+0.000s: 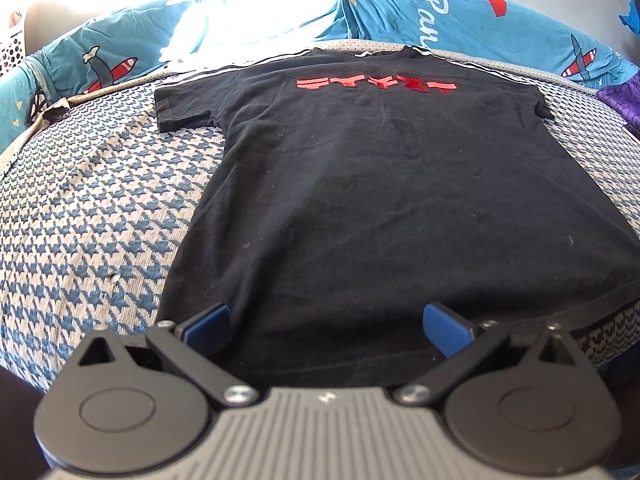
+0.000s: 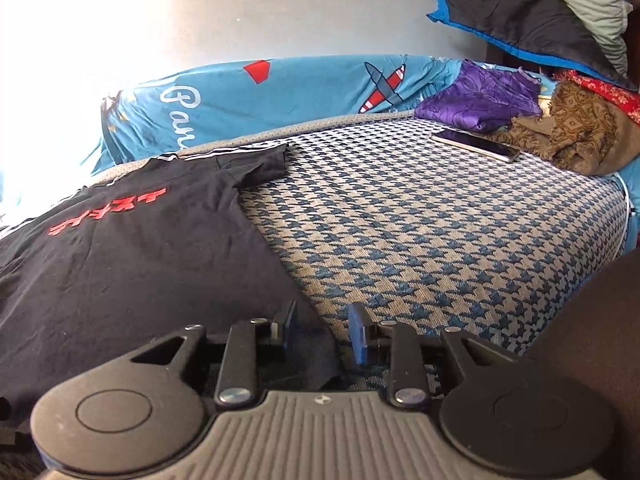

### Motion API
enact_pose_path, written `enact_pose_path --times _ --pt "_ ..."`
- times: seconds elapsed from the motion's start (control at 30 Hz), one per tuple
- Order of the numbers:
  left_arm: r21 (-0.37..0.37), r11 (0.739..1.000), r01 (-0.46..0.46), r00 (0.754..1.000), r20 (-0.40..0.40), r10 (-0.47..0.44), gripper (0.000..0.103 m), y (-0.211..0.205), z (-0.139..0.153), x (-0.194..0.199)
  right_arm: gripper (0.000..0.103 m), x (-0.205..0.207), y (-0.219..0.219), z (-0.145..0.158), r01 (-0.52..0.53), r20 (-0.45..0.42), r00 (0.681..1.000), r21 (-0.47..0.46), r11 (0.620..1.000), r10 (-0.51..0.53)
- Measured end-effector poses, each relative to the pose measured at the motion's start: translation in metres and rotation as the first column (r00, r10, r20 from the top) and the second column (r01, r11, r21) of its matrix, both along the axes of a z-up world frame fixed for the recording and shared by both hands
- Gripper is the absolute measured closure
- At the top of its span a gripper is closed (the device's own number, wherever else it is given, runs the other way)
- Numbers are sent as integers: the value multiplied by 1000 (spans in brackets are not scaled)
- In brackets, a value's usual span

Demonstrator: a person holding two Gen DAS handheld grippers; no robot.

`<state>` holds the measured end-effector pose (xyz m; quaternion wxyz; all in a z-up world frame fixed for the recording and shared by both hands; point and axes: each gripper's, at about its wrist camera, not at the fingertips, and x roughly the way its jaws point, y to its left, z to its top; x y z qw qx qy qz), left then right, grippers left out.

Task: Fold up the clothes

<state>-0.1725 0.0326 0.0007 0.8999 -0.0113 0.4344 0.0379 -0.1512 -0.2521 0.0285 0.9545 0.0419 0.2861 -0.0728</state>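
Lying flat and face up on the bed, the black T-shirt point(image 1: 380, 184) is spread to its full shape, collar toward the far edge and hem toward the cameras. Red block lettering point(image 1: 376, 83) runs across its chest, white stripes edge the shoulders, and both short sleeves stick out sideways. The cloth looks smooth, with only faint creases.

Above the hem, the left gripper point(image 1: 334, 322) stands with its jaws wide apart, blue pads on either side of the fabric and nothing pinched between them. The right gripper point(image 2: 324, 330) sits at the shirt's lower right corner with a narrow gap between its jaws; the corner's edge lies in that gap, but the pads do not appear to press on it.

Under the shirt is a blue-and-cream houndstooth bedcover point(image 2: 440, 220). Teal bedding with aeroplane prints point(image 2: 280, 92) lines the far side. Off to the right lie a phone point(image 2: 478, 144), a purple cloth point(image 2: 480, 100) and a brown patterned cloth point(image 2: 576, 128), well apart from the shirt.
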Motion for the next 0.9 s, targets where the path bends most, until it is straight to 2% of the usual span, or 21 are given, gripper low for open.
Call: enact_pose_path --times 0.17,0.37,0.5,0.57,0.63,0.9 --pt "-5 1000 -14 1000 10 14 0 -2 0 2 76 -1 16 -2 -152 1 988 29 988 152" --pt "27 999 17 1000 -21 -16 0 -10 -6 5 76 1 40 -13 -280 -57 958 37 959 282" --pt "46 998 37 999 -31 -36 0 -15 -8 3 71 1 51 -24 -315 -132 940 23 949 315" --pt "47 998 43 999 -35 -41 0 -17 -9 3 60 -3 56 -25 -343 -141 930 -7 939 339" --pt "51 997 49 998 -38 -47 0 -18 -10 2 56 -7 60 -27 -362 -148 923 -21 932 355" --pt "51 997 59 997 -46 -57 0 -19 -11 0 54 -8 60 -27 -366 -168 918 -6 930 360"
